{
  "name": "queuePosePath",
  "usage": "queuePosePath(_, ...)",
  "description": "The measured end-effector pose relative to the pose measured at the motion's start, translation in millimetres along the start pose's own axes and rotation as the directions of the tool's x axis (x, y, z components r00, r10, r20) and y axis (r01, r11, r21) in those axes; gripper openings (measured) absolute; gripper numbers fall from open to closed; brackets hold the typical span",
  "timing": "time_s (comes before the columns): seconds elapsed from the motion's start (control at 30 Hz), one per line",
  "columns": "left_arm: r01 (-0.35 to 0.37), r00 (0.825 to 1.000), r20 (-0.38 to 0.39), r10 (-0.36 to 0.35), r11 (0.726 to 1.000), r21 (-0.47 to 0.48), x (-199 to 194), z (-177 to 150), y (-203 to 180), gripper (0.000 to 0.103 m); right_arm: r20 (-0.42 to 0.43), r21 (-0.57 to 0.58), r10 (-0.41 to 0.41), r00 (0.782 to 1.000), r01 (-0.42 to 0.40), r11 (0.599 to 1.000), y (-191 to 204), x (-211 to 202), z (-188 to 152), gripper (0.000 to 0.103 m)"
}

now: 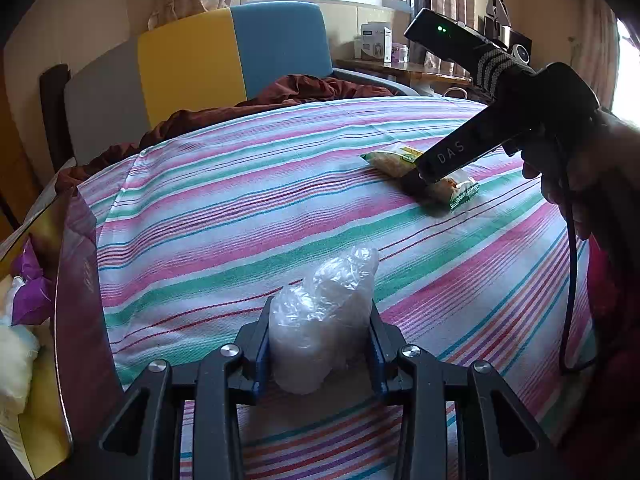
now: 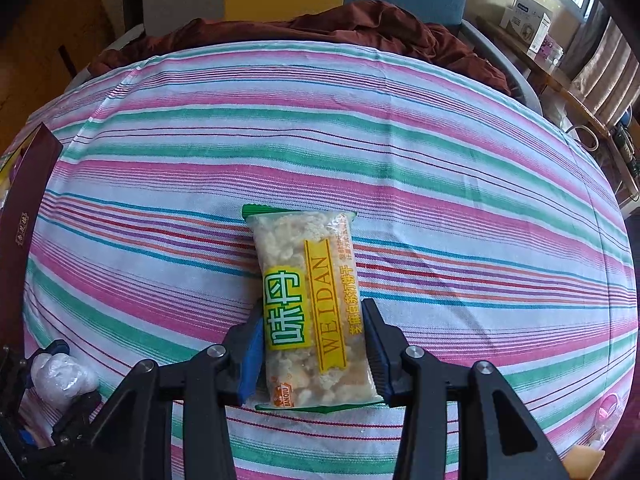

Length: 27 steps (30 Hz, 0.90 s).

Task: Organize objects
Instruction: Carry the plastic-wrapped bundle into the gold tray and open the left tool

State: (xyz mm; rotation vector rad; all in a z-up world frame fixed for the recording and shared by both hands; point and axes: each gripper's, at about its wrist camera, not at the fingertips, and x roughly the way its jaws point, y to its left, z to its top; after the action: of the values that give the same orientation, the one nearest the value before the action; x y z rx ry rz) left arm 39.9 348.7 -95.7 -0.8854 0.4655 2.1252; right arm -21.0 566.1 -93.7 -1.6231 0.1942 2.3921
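A snack packet with a yellow-green label, clear over pale crumbly pieces, lies flat on the striped bed sheet. My right gripper points steeply down over it, its blue pads pressed on the packet's two long sides. In the left wrist view the same packet lies at the right under the right gripper, held by a person's hand. My left gripper is shut on a white bundle wrapped in crinkly clear plastic, held just above the sheet. That bundle also shows at the lower left of the right wrist view.
A dark maroon box stands open at the bed's left edge, with a purple packet and white fluffy items inside. A crumpled brown blanket lies along the yellow-and-blue headboard. A side table with cartons stands at the back right.
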Motion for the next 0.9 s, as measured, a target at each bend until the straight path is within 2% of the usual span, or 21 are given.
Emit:
queuePosePath(0.13, 0.013, 0.999, -0.044, -0.013, 1.000, -0.010, -11.5, 6.1, 3.5, 0.038, 0.012, -0.011, 0.001, 1.000, -0.001, 1.000, 4.2, -2.6, -4.4, 0.045)
queuePosePath(0.27, 0.033, 0.998, 0.045, -0.033, 0.999, -0.006, -58.5, 13.3, 15.0, 0.038, 0.017, -0.021, -0.010, 1.000, 0.010, 1.000, 5.2, -10.0, -5.3, 0.045)
queuePosePath(0.43, -0.006, 0.994, 0.102, 0.023, 0.985, -0.171, -109.6, 19.2, 82.6, 0.038, 0.019, -0.028, -0.023, 1.000, 0.023, 0.999, 3.6, -7.8, -1.0, 0.045)
queuePosePath(0.5, -0.022, 0.995, 0.086, 0.047, 0.963, -0.269, -119.8, 14.7, 118.0, 0.038, 0.020, -0.033, -0.029, 0.999, 0.030, 0.999, 5.0, -7.4, -0.6, 0.045)
queuePosePath(0.57, -0.044, 0.996, 0.064, 0.068, 0.943, -0.329, -122.4, 7.7, 145.4, 0.038, 0.021, -0.034, -0.033, 0.999, 0.034, 0.999, 3.7, -5.5, 1.4, 0.045)
queuePosePath(0.6, -0.072, 0.995, 0.043, 0.094, 0.930, -0.361, -122.4, 2.3, 160.7, 0.038, 0.022, -0.035, -0.036, 0.999, 0.037, 0.999, 4.4, -5.7, 0.8, 0.045)
queuePosePath(0.7, -0.105, 0.994, -0.035, 0.100, 0.897, -0.430, -113.8, -16.7, 189.2, 0.038, 0.024, -0.038, -0.042, 0.999, 0.043, 0.998, 5.8, -6.3, -0.6, 0.045)
queuePosePath(0.9, -0.183, 0.980, -0.147, 0.130, 0.881, -0.437, -95.7, -47.8, 195.2, 0.041, 0.025, -0.040, -0.044, 0.999, 0.045, 0.998, 6.0, -5.3, 0.0, 0.045)
